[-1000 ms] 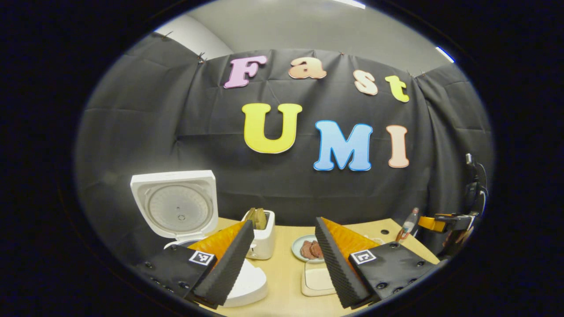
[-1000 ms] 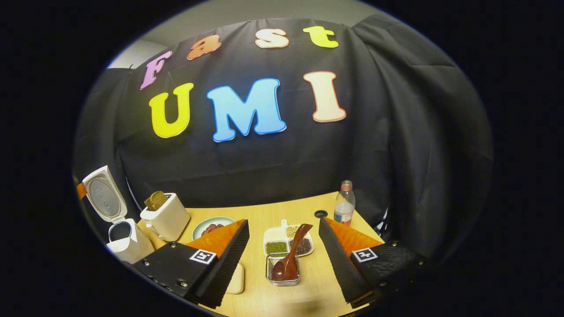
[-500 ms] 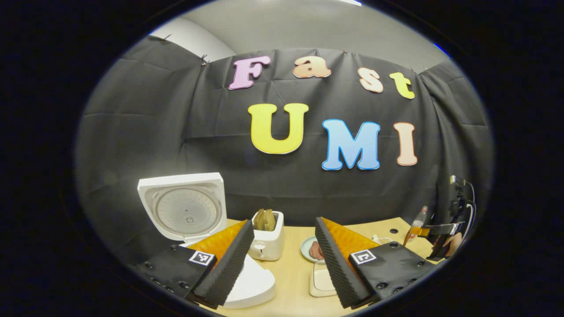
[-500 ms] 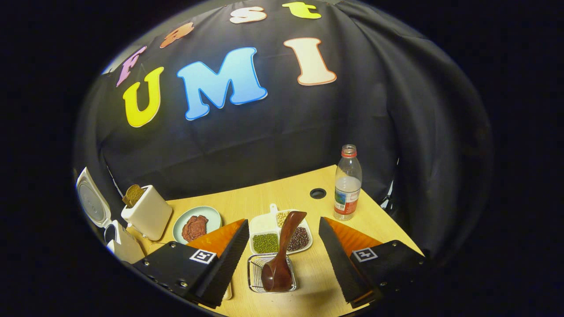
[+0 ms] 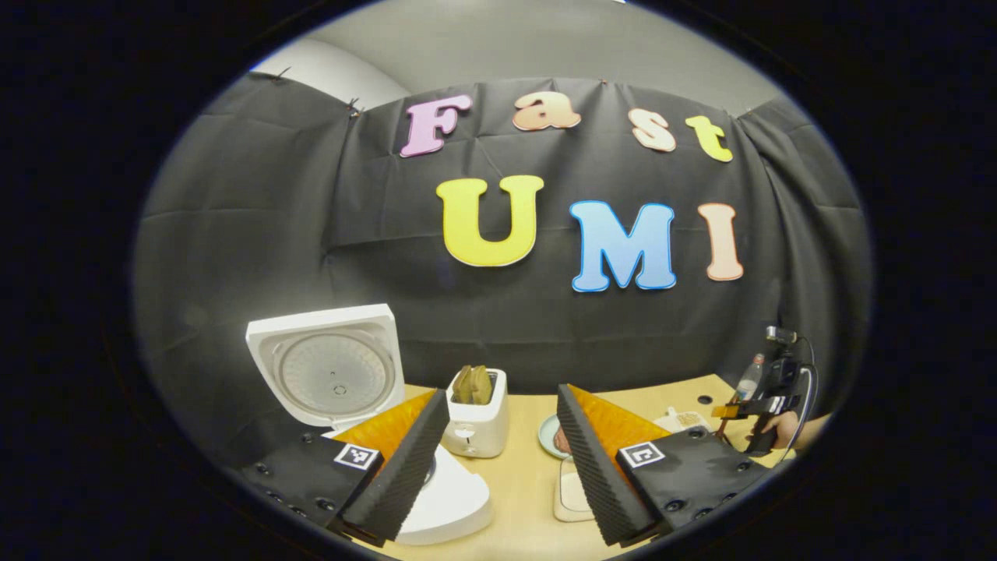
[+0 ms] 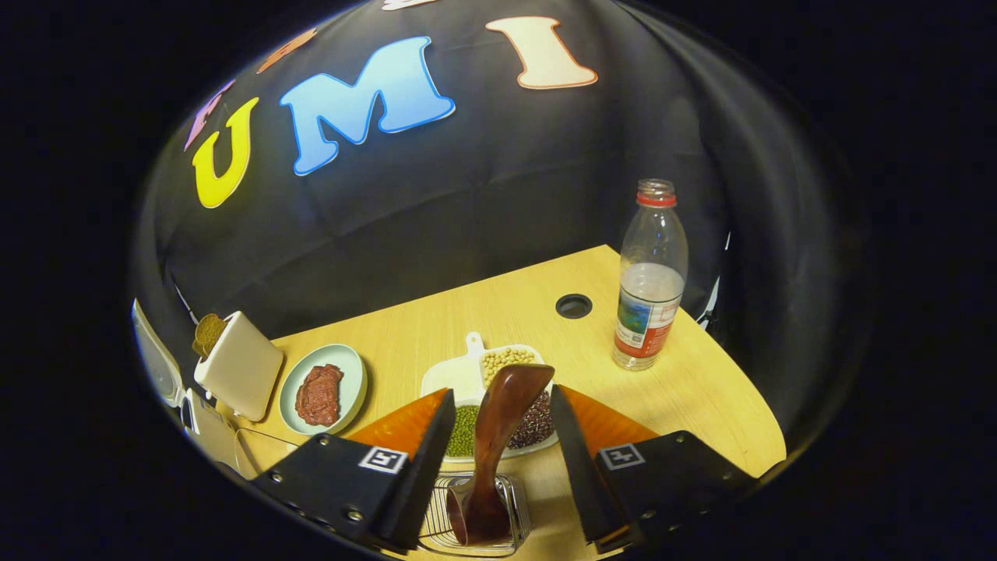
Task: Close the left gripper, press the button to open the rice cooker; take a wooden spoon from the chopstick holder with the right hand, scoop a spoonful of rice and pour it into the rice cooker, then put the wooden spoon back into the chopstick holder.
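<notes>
1. Wooden spoon (image 6: 498, 436) stands tilted in the wire chopstick holder (image 6: 514, 510) at the near edge of the tabletop (image 6: 701, 397), its handle leaning toward the far side.
2. The right hand-held gripper (image 6: 498, 467) is open, one finger on each side of the spoon's handle; I cannot tell whether either finger touches it.
3. Just beyond the holder lies a white divided dish (image 6: 467, 374) with green, pale and dark beans.
4. A plastic bottle (image 6: 650, 276) stands upright to the far right, near a round hole (image 6: 574, 305) in the tabletop.
5. To the left sit a plate of meat (image 6: 321, 389) and a white toaster (image 6: 237, 366) with bread in it.
6. In the left gripper view, the rice cooker (image 5: 456, 499) stands at the near left with its lid (image 5: 327, 366) raised upright.
7. The left hand-held gripper (image 5: 502, 460) is open, holding nothing, above the tabletop beside the cooker.
</notes>
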`<state>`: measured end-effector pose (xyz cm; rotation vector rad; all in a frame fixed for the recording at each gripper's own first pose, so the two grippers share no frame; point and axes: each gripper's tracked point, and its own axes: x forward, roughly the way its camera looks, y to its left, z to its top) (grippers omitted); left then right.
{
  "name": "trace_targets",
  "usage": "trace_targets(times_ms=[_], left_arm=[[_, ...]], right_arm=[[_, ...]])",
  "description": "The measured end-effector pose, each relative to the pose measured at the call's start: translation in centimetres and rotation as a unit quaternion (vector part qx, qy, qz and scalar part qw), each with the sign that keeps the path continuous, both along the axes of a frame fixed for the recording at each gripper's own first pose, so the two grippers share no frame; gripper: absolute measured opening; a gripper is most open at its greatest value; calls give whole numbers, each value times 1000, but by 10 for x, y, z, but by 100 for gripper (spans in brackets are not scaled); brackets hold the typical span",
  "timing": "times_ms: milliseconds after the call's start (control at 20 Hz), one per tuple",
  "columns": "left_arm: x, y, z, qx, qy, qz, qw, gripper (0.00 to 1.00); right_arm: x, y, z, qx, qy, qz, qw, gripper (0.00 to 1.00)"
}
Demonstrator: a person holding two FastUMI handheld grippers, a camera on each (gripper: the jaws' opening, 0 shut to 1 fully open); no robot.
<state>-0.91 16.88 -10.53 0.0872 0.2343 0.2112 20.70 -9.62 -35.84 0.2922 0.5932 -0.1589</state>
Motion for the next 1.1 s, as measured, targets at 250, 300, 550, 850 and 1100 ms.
trace_targets(times_ms=[250,300,550,850,1100], left_arm=[[1,-6,-3,-2,3,-4,1000,96],[0,-6,-4,-5,3,-4,1000,96],[1,-16,1,-17,-6,-19,1000,97],[-3,-22,6,-19,-16,-45,999,97],[-14,-22,13,-15,-30,-58,998,97]], right_arm=[[-9,9,10,53,-8,2,999,22],[-15,12,13,61,-11,4,998,22],[-36,21,41,40,-47,0,998,6],[-55,30,102,21,-92,2,996,6],[-74,50,146,45,-120,13,992,6]])
